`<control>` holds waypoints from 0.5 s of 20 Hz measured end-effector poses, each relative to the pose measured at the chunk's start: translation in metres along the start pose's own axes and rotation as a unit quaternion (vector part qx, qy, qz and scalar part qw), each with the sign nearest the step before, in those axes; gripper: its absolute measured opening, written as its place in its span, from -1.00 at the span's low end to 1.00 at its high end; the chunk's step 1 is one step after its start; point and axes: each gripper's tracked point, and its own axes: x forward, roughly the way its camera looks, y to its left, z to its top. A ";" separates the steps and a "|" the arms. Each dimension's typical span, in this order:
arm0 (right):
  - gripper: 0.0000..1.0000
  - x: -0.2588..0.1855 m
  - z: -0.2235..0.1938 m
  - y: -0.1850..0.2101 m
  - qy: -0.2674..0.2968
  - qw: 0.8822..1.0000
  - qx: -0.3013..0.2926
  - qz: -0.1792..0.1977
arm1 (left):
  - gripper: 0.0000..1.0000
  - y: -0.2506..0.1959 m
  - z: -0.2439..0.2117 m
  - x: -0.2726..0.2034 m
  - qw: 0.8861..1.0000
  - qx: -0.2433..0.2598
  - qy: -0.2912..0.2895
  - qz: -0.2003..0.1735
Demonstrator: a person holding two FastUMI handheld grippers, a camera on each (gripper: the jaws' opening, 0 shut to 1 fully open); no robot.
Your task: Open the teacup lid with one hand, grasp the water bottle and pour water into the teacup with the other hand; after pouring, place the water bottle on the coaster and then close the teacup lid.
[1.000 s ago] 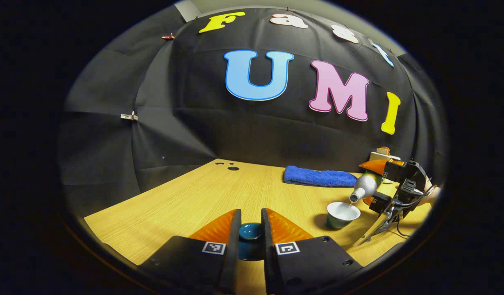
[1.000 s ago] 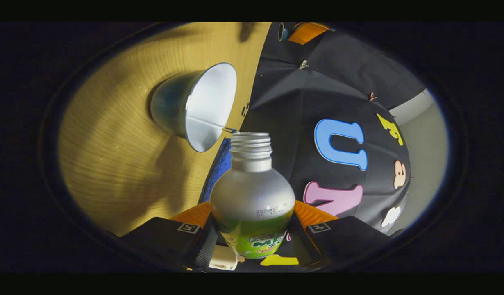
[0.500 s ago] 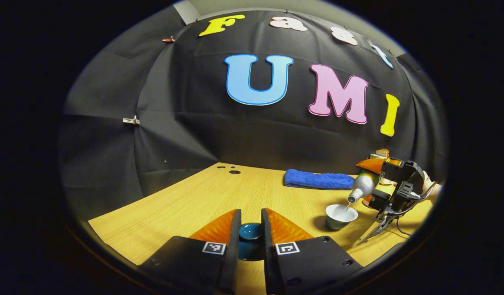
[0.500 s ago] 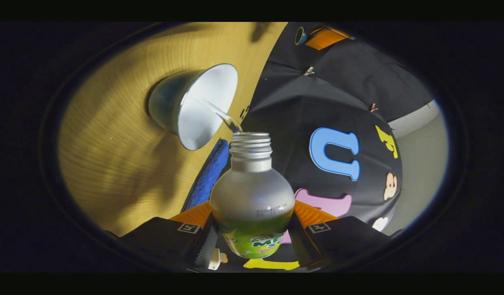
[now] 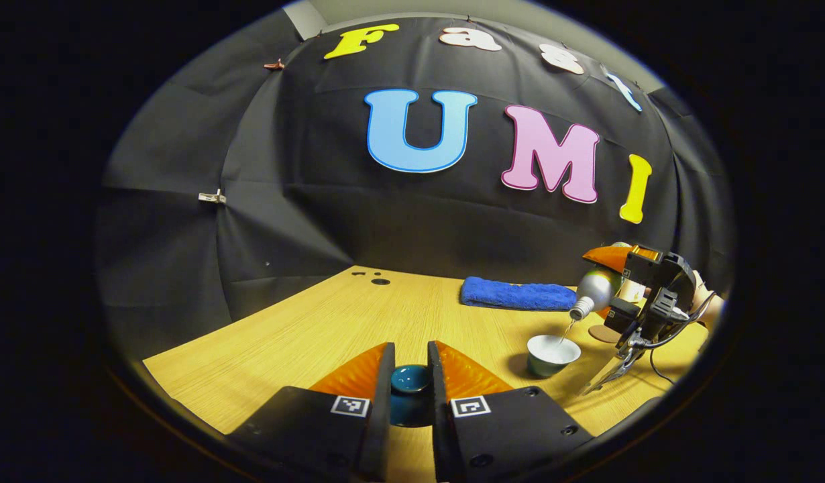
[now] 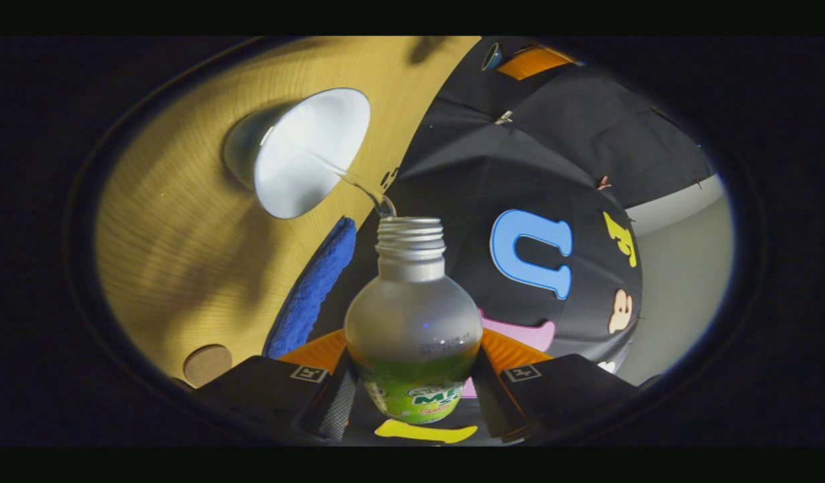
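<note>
My left gripper (image 5: 410, 365) is shut on the dark teal teacup lid (image 5: 410, 380), held low over the wooden table (image 5: 318, 335). At the right of the left gripper view the teacup (image 5: 552, 353) stands open, white inside. My right gripper (image 6: 412, 352) is shut on the silver water bottle (image 6: 412, 315) with a green label, tilted so its open neck points at the teacup (image 6: 298, 151). A thin stream of water (image 6: 359, 188) runs from the neck into the cup. The round brown coaster (image 6: 206, 363) lies on the table beside the cup; this coaster (image 5: 601, 333) lies under the right gripper (image 5: 644, 295).
A folded blue towel (image 5: 516, 295) lies at the back of the table near the wall; the same towel (image 6: 312, 288) runs beside the bottle. Small dark holes (image 5: 379, 280) mark the tabletop far back. A hand (image 5: 707, 305) holds the right gripper.
The bottle and right gripper have lifted and drawn back from the cup while water keeps running. The coaster has come into sight. The left gripper has held still with the lid.
</note>
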 end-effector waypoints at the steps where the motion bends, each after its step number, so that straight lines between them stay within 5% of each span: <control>1: 0.58 0.000 0.003 -0.003 -0.001 1.000 -0.005 -0.004 | -0.40 -0.001 -0.001 0.000 1.000 -0.001 0.000 -0.001; 10: 0.58 -0.003 0.009 -0.006 -0.014 0.999 -0.037 -0.018 | -0.46 -0.002 0.003 -0.003 1.000 0.006 -0.003 -0.001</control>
